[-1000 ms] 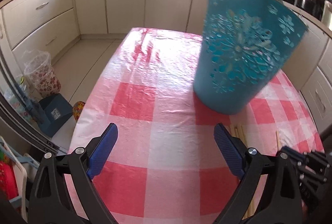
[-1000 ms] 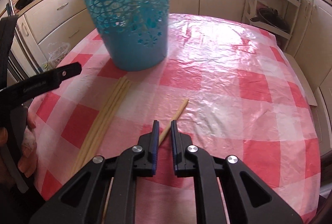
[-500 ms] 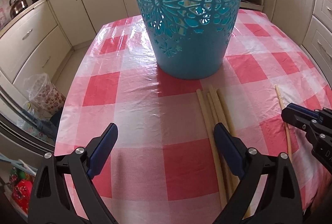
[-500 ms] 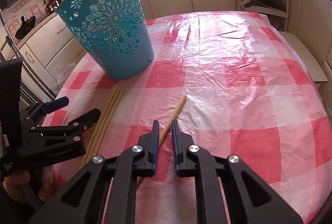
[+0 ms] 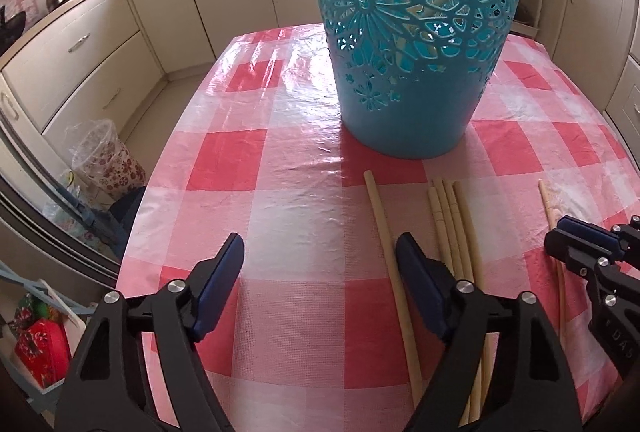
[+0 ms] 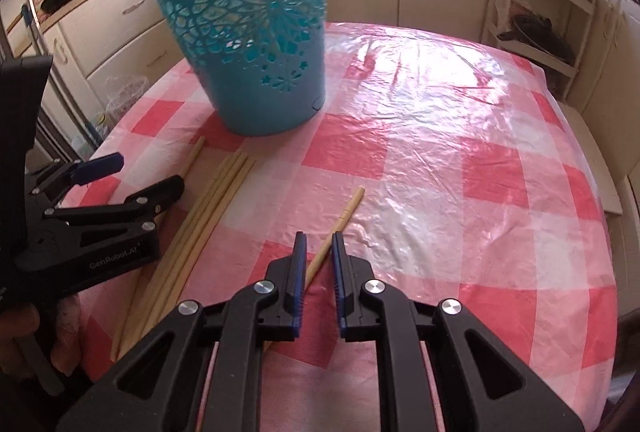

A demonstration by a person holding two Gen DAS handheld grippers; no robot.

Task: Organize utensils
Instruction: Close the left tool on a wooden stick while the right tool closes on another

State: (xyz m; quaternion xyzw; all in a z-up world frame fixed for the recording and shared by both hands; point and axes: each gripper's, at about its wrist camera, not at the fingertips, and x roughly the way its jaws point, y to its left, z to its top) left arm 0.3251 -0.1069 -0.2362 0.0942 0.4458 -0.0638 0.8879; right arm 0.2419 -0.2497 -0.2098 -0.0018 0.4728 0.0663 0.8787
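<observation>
Chopsticks are all loose on the checked surface, none in the blue basket yet.

Right claw: jaws narrowed to a slim gap, straddling a single chopstick. Can't tell if the pads actually touch it, so I'd call it nearly clenched, not confirmed grasping. In the right wrist view that stick runs from lower centre up and right, long axis roughly in line with the claw's own pointing direction, tip sticking out past the pads. So the claw is on the near part of the stick, not its middle. My read: a lift will leave the far end hanging long.

Left claw: released, jaws wide. A lone chopstick lies just inside its right finger, running from lower frame up toward the basket base. The bundle of chopsticks sits just right of that finger, outside the jaws, same axis.

Basket stands upright in the upper centre of the left view and upper left of the right view, ahead of both claws. Left claw is nearer the lone stick and the bundle; right claw is already on the stray one.

Judgement: the next move turns on the right claw closing fully, then tipping the stick upright over the basket rim.
</observation>
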